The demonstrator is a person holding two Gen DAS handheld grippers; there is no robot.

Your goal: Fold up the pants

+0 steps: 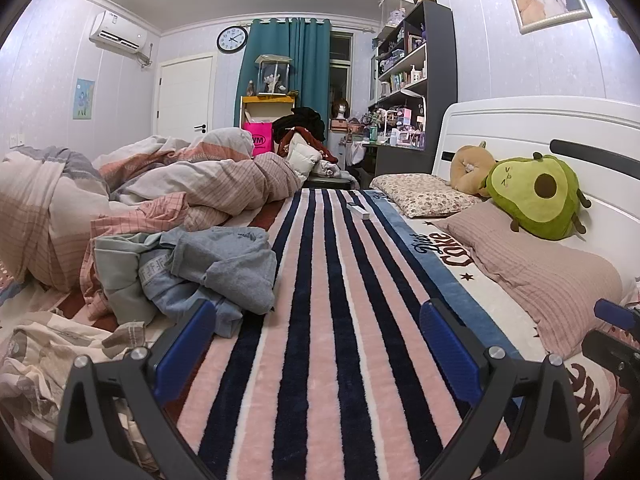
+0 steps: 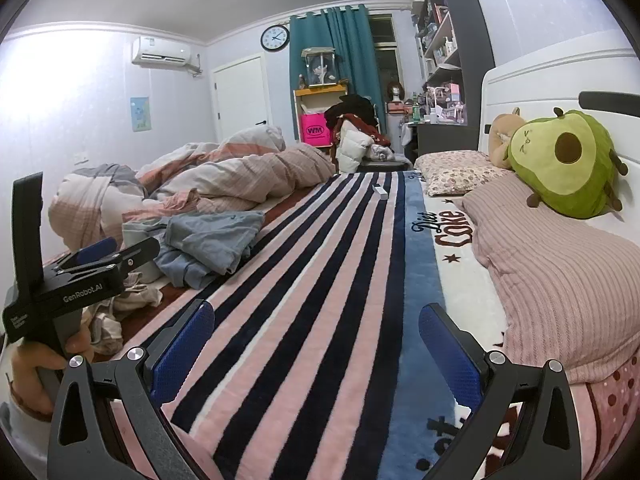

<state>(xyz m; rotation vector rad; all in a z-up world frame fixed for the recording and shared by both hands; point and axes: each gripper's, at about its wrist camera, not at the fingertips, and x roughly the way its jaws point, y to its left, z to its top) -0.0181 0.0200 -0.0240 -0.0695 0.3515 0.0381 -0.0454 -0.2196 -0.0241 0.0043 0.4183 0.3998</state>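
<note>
Two blue-padded fingers of the left gripper are spread wide over a striped blanket, with nothing held between them. The right gripper is likewise spread wide and empty above the same blanket. In the right wrist view the left gripper's body is seen at the left edge, gripped by a hand and marked "GenRobot.AI".

One crumpled pair of light blue pants lies on the blanket's left edge, ahead of and left of the left gripper; its nearest fold is just beside the left finger tip, and whether they touch cannot be told. From the right gripper the pants lie well apart, ahead and to the left.

To the right, "Diet Coke" is printed on a bed cover. Two pillows are counted along the headboard, bearing two plush toys, one an avocado. A small white box lies farther along the stripes. Beyond a heaped duvet, one pink bag lettered "WM" and one wall clock are seen.
</note>
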